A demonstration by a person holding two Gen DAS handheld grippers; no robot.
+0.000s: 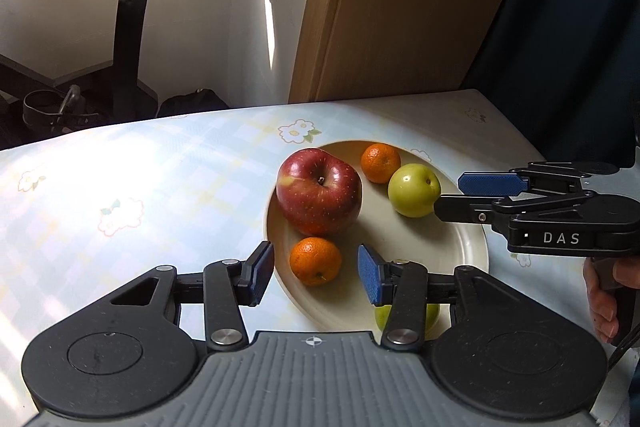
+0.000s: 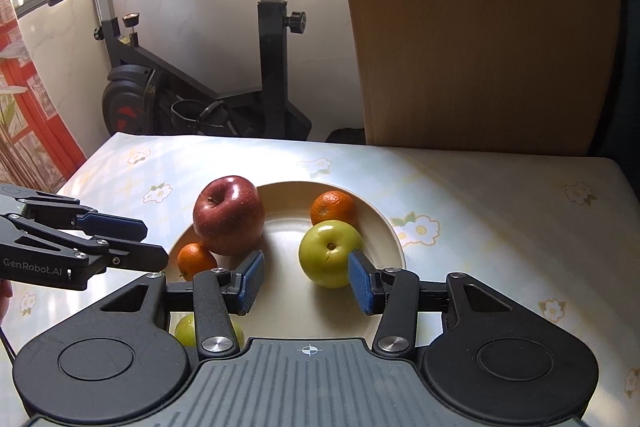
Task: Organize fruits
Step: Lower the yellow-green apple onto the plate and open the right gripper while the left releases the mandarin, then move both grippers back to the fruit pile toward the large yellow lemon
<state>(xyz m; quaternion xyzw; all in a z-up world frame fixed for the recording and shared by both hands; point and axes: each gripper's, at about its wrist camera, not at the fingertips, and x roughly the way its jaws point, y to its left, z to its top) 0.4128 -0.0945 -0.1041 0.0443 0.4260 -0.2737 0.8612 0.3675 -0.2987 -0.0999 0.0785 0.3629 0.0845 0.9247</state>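
Left jaws: in the left wrist view the left gripper (image 1: 316, 273) stood with its blue pads apart and nothing clamped; the near mandarin (image 1: 315, 261) sat on the plate just ahead of the gap, and no pad touched it
Right jaws, same view: the right gripper (image 1: 450, 195) came in from the right edge, seen side-on, its two fingers parted and empty, the lower tip just beside the green apple (image 1: 414, 190)
Plate: a cream plate (image 1: 460, 251) lay on the flowered tablecloth (image 1: 140, 187)
Fruit on the plate: the red apple (image 1: 319, 191) at the left, the far mandarin (image 1: 380, 163) behind the green apple, the near mandarin at the front
Second green fruit: partly hidden under the left gripper's right linkage (image 1: 432, 311); whether it lay on the plate could not be told
Hand: part of a hand (image 1: 602, 301) held the right gripper's grip
Right jaws, right wrist view: the right gripper (image 2: 306, 281) had its pads apart with bare plate (image 2: 384, 223) between them; the right pad overlapped the green apple (image 2: 326, 253), contact unclear
Left jaws, same view: the left gripper (image 2: 154, 241) reached in from the left, fingers parted, empty, near the small mandarin (image 2: 192, 259)
Other fruit: red apple (image 2: 229, 215) at the left, a mandarin (image 2: 333, 209) behind the green apple, a green fruit (image 2: 186, 331) glimpsed under the linkage
Background: an exercise bike (image 2: 192, 67) beyond the table
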